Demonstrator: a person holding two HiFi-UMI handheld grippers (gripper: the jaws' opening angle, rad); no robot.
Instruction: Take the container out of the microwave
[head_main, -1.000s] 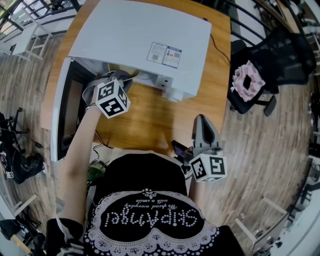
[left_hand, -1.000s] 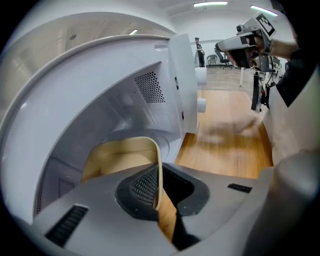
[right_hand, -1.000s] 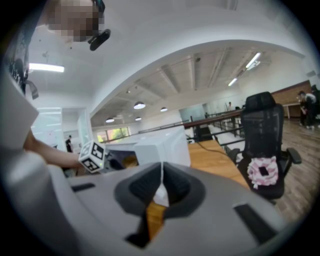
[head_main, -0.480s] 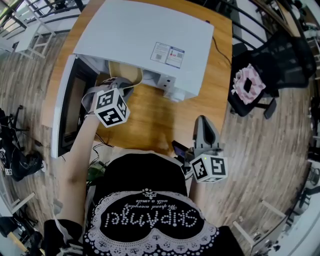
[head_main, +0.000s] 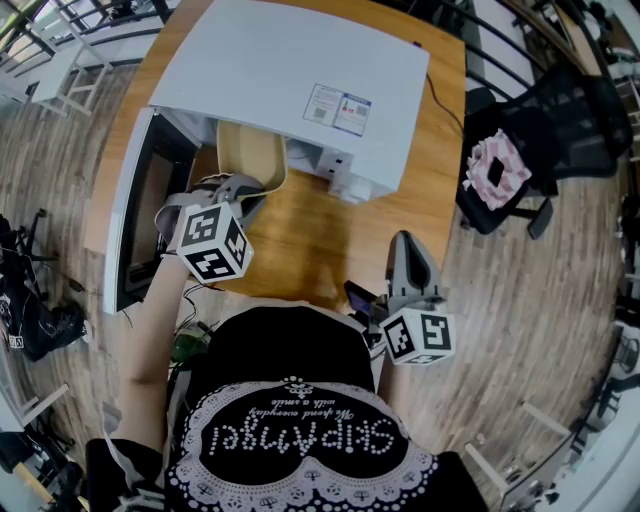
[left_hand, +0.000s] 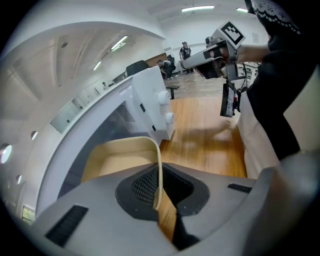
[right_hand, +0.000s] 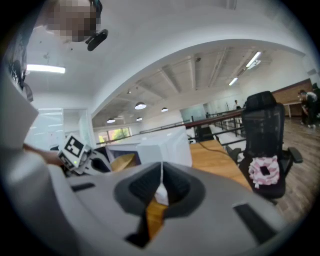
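Note:
A cream, shallow container (head_main: 250, 153) sticks halfway out of the white microwave (head_main: 290, 75), whose door (head_main: 135, 215) hangs open at the left. My left gripper (head_main: 240, 190) is shut on the container's near rim. In the left gripper view the thin rim (left_hand: 159, 170) runs between the pads of the left gripper (left_hand: 159, 192), and the container (left_hand: 120, 160) stretches ahead into the oven mouth. My right gripper (head_main: 402, 243) hovers over the table's near edge, shut and holding nothing. In the right gripper view its jaws (right_hand: 161, 182) meet, with the container (right_hand: 122, 161) far off.
The microwave stands on a wooden table (head_main: 320, 235). A black office chair (head_main: 545, 130) with a pink cloth (head_main: 495, 165) is at the right. Wooden floor surrounds the table. The person's dark shirt (head_main: 290, 400) fills the near side.
My left gripper has drawn back toward the person, and the container has slid further out of the microwave with it. The right gripper has stayed put.

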